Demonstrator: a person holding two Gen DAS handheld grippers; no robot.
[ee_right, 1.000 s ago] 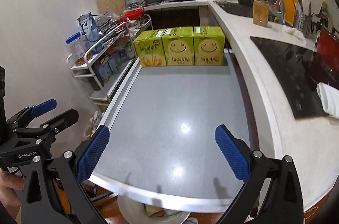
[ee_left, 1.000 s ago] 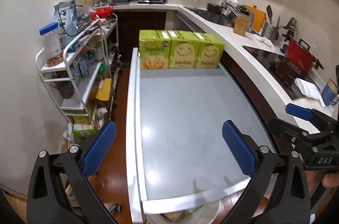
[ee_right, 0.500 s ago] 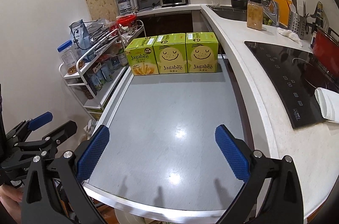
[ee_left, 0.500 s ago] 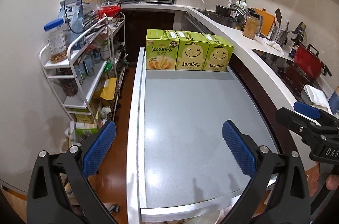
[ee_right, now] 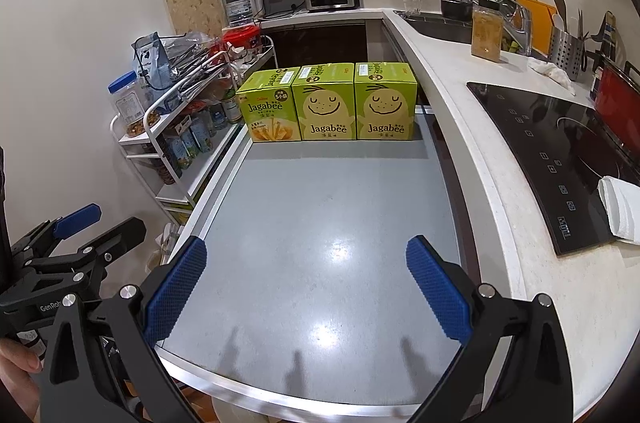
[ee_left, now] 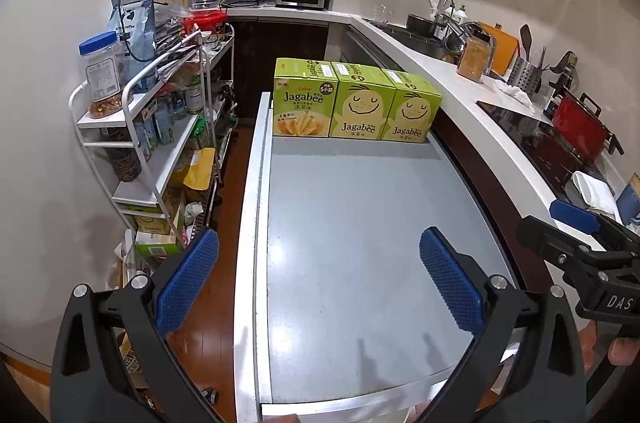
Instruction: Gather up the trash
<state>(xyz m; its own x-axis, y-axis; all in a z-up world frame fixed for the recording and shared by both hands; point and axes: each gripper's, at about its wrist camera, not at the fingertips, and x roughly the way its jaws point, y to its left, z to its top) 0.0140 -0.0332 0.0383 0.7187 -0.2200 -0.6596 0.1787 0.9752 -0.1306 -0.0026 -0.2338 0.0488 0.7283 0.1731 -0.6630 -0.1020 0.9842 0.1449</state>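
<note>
I see a long grey worktop (ee_left: 360, 223) running away from me, bare except for three green Jagabee boxes (ee_left: 356, 101) in a row across its far end, well apart from both claws. The left claw (ee_left: 320, 279) and right claw (ee_right: 306, 287) hover side by side over the near edge, each spread wide and holding nothing. No trash shows on the surface; anything below the near rim is too blurred to name.

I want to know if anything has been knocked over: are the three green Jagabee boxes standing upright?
Upright. All three Jagabee boxes stand side by side on the grey table at its far end, printed faces level and readable in both wrist views.
</note>
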